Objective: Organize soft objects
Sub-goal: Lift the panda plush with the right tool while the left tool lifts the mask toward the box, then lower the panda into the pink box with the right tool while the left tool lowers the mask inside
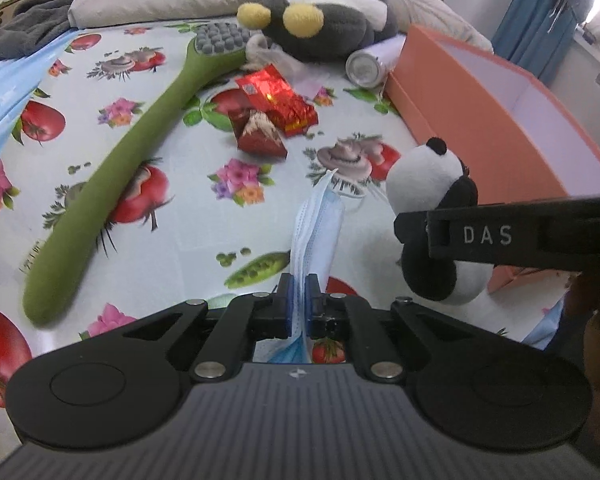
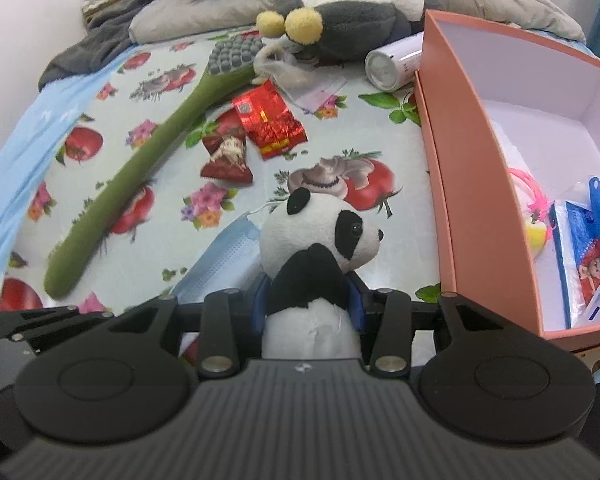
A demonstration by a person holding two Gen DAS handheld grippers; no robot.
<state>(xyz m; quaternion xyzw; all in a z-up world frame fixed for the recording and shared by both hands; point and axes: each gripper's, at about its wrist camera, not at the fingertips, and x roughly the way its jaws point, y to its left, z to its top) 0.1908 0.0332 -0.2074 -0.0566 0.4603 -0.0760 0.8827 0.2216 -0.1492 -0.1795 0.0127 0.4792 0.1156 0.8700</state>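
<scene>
The blue face mask (image 1: 316,232) is pinched between the blue pads of the left gripper (image 1: 299,304), whose jaws are drawn almost together on the folded cloth; the mask stretches forward from the pads, its far end by the bedsheet (image 1: 180,208). Just to the right of that gripper, the panda plush (image 2: 320,248) sits clamped in the right gripper (image 2: 307,300), its jaws partway apart and pressing on the black middle of the toy, the head sticking up ahead of the fingers. To the right of the right gripper stands the open pink box (image 2: 460,184), with tissue packets (image 2: 580,256) and a pink stringy toy (image 2: 532,196) inside. Ahead and to the left of both grippers lie red foil packets (image 1: 276,108) and a long green massage brush (image 1: 112,184). Further ahead are a white can (image 1: 368,66) on its side and a grey plush with yellow ears (image 1: 312,28).
</scene>
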